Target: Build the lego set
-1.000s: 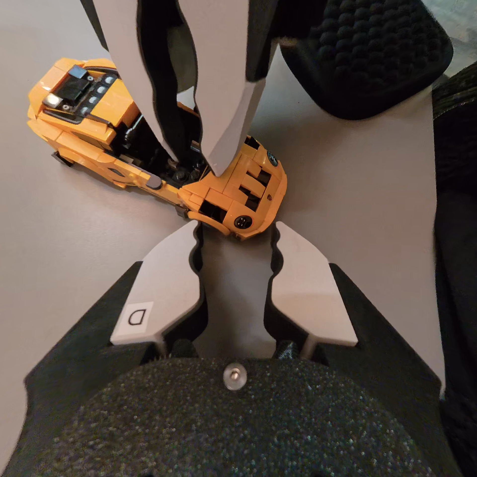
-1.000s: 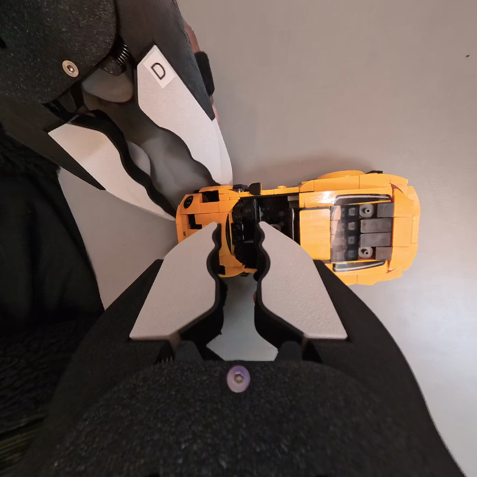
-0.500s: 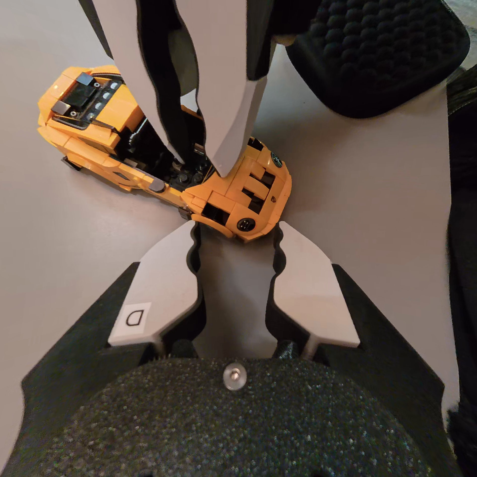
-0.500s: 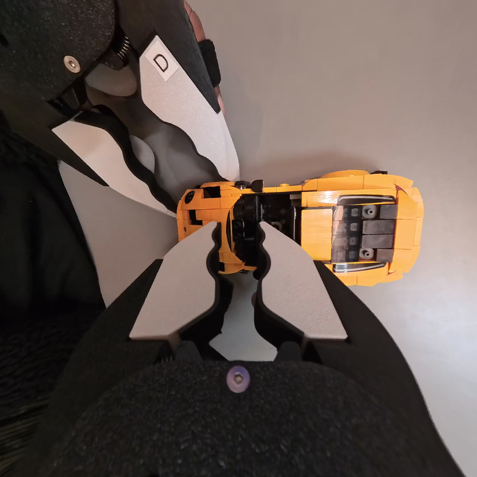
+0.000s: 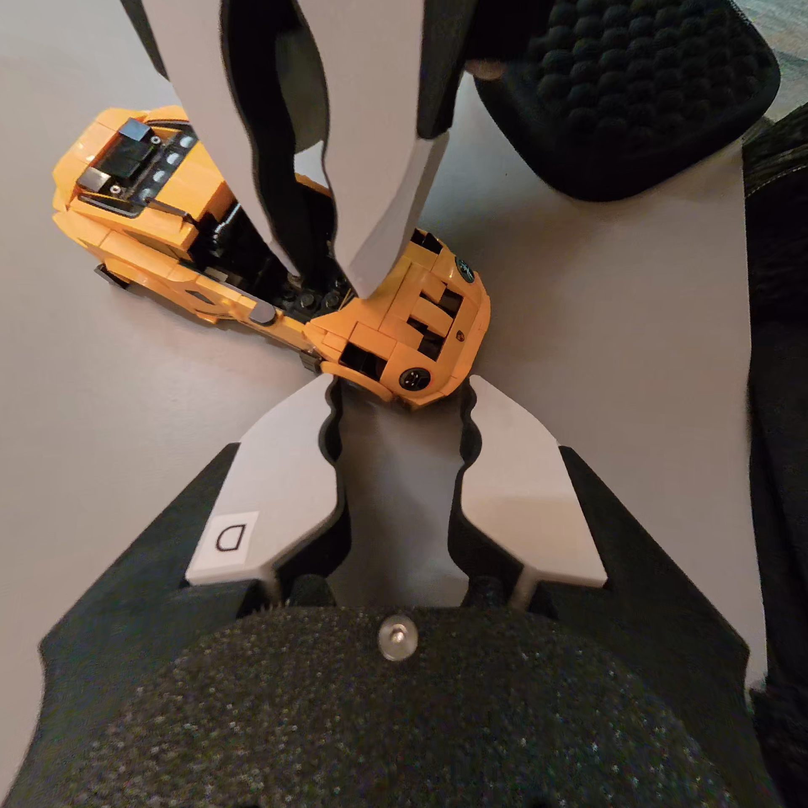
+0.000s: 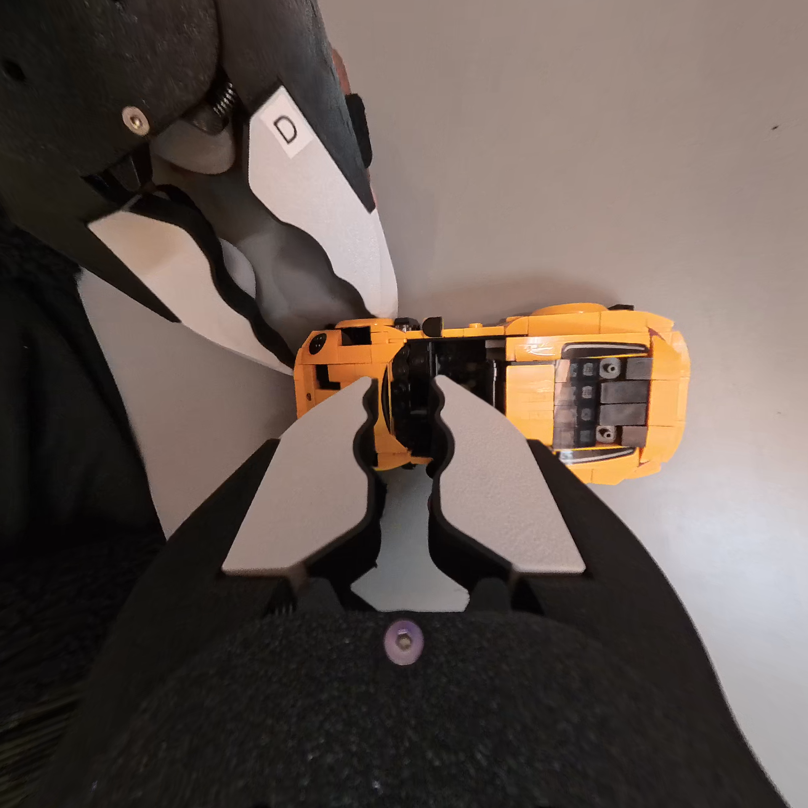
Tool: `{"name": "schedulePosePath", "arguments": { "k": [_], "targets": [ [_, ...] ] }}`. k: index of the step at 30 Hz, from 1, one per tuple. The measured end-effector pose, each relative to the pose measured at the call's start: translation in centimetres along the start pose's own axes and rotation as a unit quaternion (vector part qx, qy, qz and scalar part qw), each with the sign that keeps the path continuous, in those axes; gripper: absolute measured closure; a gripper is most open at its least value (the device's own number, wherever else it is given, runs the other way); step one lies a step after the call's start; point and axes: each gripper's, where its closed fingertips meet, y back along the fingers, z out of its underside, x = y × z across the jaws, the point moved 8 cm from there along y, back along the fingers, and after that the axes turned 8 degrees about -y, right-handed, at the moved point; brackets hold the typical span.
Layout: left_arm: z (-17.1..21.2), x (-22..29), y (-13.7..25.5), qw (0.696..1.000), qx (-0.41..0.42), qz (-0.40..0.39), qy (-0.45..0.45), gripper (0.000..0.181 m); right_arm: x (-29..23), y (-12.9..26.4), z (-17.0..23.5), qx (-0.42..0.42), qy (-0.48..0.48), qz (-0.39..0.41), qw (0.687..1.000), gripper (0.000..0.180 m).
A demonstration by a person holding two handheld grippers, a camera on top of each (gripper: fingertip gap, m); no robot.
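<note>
Mostly built: orange car (image 5: 183, 227) on table (image 5: 109, 437) | cabin roofless, black studs bare | left gripper (image 5: 398, 384) jaws apart at nose | right gripper (image 6: 404, 380) jaws narrowly apart over cabin, grip unclear.

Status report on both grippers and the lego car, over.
Left gripper open at the orange lego car's nose. Right gripper part-closed over the cockpit, grip unclear. Nothing blocking.

One orange lego car (image 5: 271, 266); two grippers; one black textured pad (image 5: 634, 87); one table (image 5: 109, 415)
</note>
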Motion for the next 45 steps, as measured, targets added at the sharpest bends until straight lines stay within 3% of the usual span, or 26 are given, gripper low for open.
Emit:
{"name": "schedulePosePath", "arguments": {
  "k": [5, 10, 16, 45],
  "targets": [
    [0.1, 0.0, 0.0, 1.000, 0.000, -0.001, -0.003, 0.129, -0.1, -0.1, -0.1, -0.017, 0.016, 0.013, 1.000, 0.162],
    [0.0, 0.0, -0.1, 1.000, -0.001, 0.000, -0.006, 0.128, -0.6, -0.5, 0.1, -0.041, 0.021, 0.000, 0.999, 0.147],
    [0.1, 0.0, -0.1, 1.000, 0.000, 0.000, -0.006, 0.130, 0.2, -0.1, -0.1, -0.031, -0.002, -0.008, 0.999, 0.159],
    [0.1, -0.1, -0.2, 1.000, -0.004, 0.000, -0.013, 0.127, 0.0, -0.3, -0.1, -0.033, 0.027, -0.011, 0.999, 0.159]
  ]
}}
